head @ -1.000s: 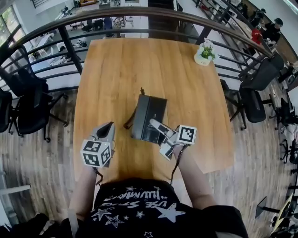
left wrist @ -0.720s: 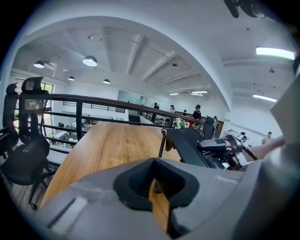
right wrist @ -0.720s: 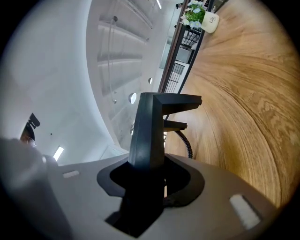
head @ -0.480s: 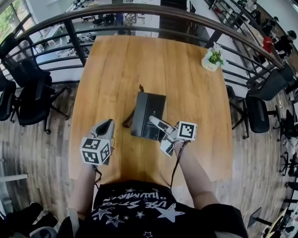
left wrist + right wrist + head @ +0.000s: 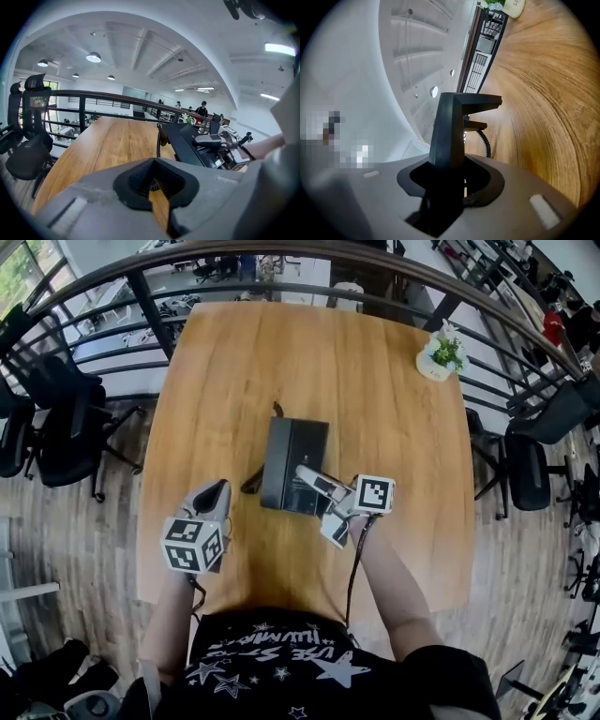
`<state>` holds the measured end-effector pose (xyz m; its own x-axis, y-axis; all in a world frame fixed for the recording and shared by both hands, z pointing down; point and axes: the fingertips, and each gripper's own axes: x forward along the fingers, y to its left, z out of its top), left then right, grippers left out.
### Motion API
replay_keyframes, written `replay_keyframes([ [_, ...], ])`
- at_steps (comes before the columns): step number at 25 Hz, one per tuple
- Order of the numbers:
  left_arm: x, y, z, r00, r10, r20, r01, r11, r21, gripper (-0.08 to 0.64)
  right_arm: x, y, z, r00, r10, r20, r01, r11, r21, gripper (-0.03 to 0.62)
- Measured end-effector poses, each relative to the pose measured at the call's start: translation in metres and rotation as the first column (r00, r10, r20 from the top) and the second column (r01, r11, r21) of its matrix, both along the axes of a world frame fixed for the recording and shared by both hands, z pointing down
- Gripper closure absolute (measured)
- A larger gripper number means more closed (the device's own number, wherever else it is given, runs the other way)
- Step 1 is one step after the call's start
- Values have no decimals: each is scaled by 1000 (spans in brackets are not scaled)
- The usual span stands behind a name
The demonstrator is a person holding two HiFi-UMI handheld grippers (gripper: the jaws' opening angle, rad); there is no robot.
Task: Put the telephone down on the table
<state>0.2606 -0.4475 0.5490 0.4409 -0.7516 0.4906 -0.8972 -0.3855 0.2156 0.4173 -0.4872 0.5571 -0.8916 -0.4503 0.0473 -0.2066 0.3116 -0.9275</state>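
Telephone: the black telephone (image 5: 292, 460) is over the middle of the desk (image 5: 281, 362), tilted, with its near edge raised.
Cord: its coiled cord (image 5: 253, 484) trails off the left side.
Right gripper: your right gripper (image 5: 306, 473) has its jaws clenched on the telephone's near edge.
Left gripper: your left gripper (image 5: 218, 490) has its jaws pressed together, empty, near-left of the telephone and apart from it.
Potted plant: the potted plant (image 5: 441, 354) stands at the far right corner.

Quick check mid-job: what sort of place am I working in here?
Probably an open-plan office, on an upper level: a wooden table beside a metal railing, black office chairs around it, desks visible below.
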Motion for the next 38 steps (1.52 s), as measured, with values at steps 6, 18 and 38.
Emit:
replay_keyframes([
  [6, 6, -74, 14, 1000, 5, 8, -5, 1000, -28, 558, 6, -83, 19, 999, -22, -24, 22, 1000, -4, 433],
  [18, 11, -98, 27, 999, 24, 25, -23, 997, -69, 558, 18, -111, 40, 999, -21, -34, 20, 999, -29, 433],
  [38, 17, -96, 33, 999, 35, 10, -34, 996, -85, 558, 13, -107, 42, 989, 17, -149, -16, 1000, 10, 426],
])
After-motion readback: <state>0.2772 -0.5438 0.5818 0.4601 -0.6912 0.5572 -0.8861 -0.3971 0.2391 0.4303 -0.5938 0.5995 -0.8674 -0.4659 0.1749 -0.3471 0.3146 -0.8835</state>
